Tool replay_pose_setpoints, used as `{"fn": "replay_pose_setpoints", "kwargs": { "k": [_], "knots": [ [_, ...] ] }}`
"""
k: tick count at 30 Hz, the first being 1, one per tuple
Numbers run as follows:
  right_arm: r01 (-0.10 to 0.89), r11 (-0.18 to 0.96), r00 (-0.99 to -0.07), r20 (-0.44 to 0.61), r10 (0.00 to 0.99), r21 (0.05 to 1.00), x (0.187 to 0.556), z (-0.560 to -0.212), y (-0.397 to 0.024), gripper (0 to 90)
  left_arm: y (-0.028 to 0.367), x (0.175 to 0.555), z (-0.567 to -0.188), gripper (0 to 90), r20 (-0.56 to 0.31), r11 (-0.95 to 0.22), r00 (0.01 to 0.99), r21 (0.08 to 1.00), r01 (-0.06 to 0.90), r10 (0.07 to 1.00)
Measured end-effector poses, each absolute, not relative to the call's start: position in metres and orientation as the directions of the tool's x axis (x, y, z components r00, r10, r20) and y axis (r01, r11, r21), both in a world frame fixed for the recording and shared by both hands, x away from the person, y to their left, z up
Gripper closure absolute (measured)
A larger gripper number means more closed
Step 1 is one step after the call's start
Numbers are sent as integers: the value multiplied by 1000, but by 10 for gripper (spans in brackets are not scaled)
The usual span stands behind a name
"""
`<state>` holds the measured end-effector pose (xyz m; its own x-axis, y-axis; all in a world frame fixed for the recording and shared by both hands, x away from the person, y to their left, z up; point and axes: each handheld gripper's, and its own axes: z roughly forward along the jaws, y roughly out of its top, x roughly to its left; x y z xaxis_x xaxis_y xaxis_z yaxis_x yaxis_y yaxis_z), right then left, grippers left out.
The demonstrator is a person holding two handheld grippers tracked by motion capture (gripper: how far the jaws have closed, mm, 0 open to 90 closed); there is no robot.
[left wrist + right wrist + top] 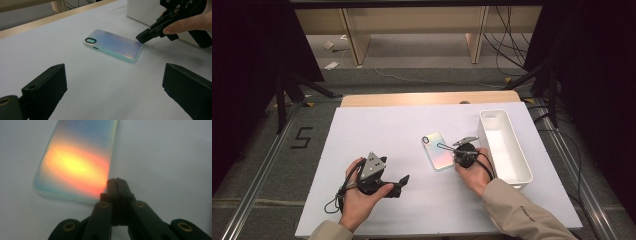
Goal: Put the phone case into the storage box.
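Observation:
An iridescent phone case [437,151] lies flat on the white table top, camera cut-out toward the far side. My right gripper [448,148] is shut with nothing between its jaws. Its closed tip [116,181] rests against the near edge of the case [77,162], at a corner. The left gripper view has that same tip [142,38] touching the case [113,45]. My left gripper [401,181] sits low on the table to the left of the case. It is open wide [115,76], pointed at the case and well short of it.
A long white bin [504,145] stands just right of the right hand, and its wall [140,10] rises behind the case. The white board [377,130] has bare room on its left half. Dark stands and cables surround the table.

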<state>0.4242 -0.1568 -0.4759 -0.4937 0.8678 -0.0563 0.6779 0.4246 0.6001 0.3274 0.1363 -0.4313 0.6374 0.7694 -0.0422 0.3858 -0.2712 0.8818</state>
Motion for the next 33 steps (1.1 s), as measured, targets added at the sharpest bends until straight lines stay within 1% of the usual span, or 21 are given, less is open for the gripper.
{"fn": "replay_pose_setpoints", "kwargs": {
  "k": [12,33],
  "knots": [
    [676,426,-514,-30,857,601,422,-477,-154,900,138,330,-433,56,-30,-280,631,879,386,776],
    [618,462,-617,28,786,635,408,-480,-131,900,142,333,-435,80,-22,-284,624,877,387,781]
  ]
}}
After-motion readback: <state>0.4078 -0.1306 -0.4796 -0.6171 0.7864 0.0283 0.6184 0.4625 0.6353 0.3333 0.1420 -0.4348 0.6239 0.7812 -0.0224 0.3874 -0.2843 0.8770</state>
